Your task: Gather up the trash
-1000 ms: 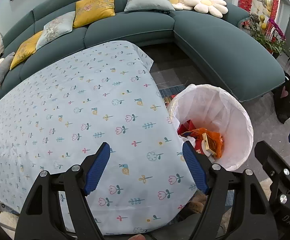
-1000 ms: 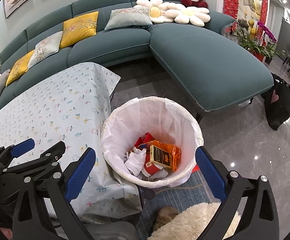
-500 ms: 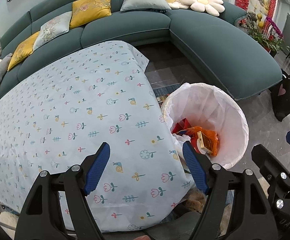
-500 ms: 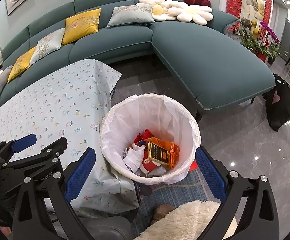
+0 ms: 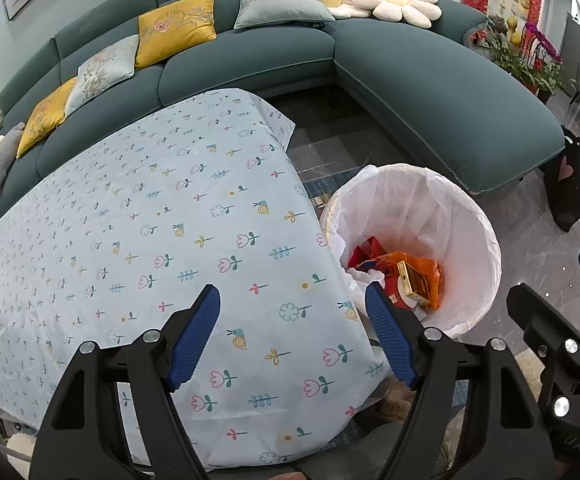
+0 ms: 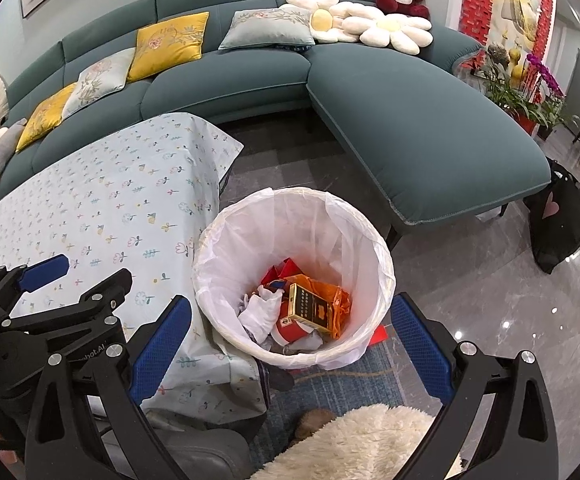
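Note:
A round bin with a white liner (image 6: 370, 240) (image 5: 478, 216) stands on the floor at the table's corner. Inside lie a gold and brown box (image 6: 308, 306) (image 5: 412, 282), an orange wrapper (image 6: 336, 300), crumpled white paper (image 6: 260, 312) and red scraps (image 6: 282, 272). My right gripper (image 6: 290, 326) hovers open above the bin, with nothing between its blue pads. My left gripper (image 5: 292, 314) is open too, empty, over the near corner of the flowered tablecloth (image 5: 130, 220). The left gripper also shows at the lower left of the right wrist view.
A teal sectional sofa (image 6: 410, 120) with yellow and grey cushions wraps behind the table and bin. A black bag (image 6: 558, 220) sits on the glossy floor at right. A fluffy cream rug (image 6: 354, 440) and a blue mat (image 6: 338, 388) lie below the bin. Potted flowers (image 6: 530, 84) stand far right.
Both views have shifted only slightly; the bin and its contents lie as before. Both grippers stay open at the same width.

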A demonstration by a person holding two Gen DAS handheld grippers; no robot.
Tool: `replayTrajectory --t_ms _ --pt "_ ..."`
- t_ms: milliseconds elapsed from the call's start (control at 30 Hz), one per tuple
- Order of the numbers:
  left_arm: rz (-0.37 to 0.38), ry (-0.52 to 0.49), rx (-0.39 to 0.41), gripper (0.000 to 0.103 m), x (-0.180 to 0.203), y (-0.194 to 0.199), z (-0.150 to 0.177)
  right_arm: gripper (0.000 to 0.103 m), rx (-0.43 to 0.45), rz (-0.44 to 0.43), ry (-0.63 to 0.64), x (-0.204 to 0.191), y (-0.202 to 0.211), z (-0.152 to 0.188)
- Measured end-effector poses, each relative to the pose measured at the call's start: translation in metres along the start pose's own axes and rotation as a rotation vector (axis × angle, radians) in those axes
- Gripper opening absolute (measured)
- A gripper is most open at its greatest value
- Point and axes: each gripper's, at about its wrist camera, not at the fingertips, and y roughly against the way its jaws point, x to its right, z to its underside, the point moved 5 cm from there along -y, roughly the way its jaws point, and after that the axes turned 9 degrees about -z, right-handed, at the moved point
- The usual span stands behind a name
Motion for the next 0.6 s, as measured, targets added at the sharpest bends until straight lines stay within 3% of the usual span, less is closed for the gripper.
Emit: replayTrajectory --t_ms 600 --pt "-0.027 0.007 -0.008 0.071 -0.0044 -0.0032 0.0039 0.096 -0.006 0.015 0.025 -0.0045 -0.0018 0.0006"
